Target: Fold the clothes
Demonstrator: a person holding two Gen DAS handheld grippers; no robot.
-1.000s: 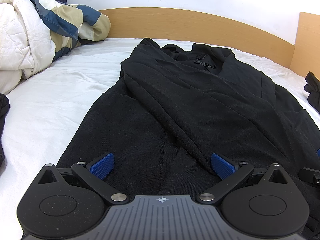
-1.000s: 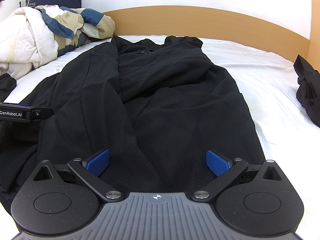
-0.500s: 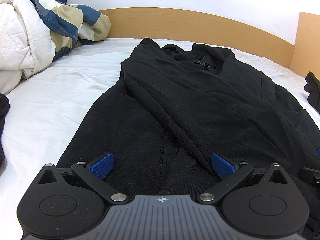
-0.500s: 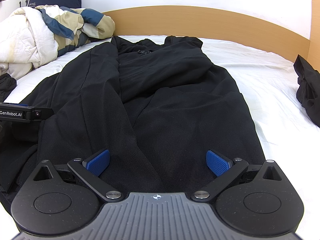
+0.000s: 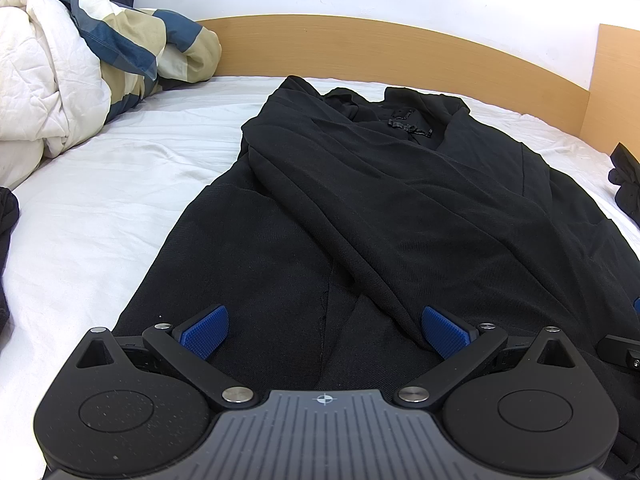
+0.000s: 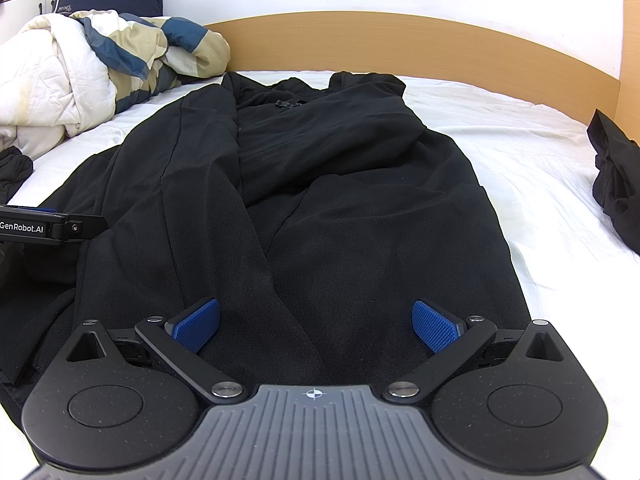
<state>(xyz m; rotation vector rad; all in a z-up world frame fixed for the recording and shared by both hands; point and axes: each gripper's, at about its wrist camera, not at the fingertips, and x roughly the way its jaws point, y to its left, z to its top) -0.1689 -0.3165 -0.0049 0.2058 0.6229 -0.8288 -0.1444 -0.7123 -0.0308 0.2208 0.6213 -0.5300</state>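
The left tongs [image 5: 325,332] were spread wide and held nothing, poised over the near hem of the black garment [image 5: 400,208], which lay lengthwise ahead on the bed [image 5: 120,184]; the right tongs [image 6: 315,326] gaped likewise, probably so both could pinch the hem. The fabric looked soft, matte and draped in folds.

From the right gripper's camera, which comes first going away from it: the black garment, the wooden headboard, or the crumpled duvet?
1. Black garment: under the open right gripper, stretching ahead.
2. Crumpled duvet: far left on the bed.
3. Wooden headboard: across the back, against the wall.
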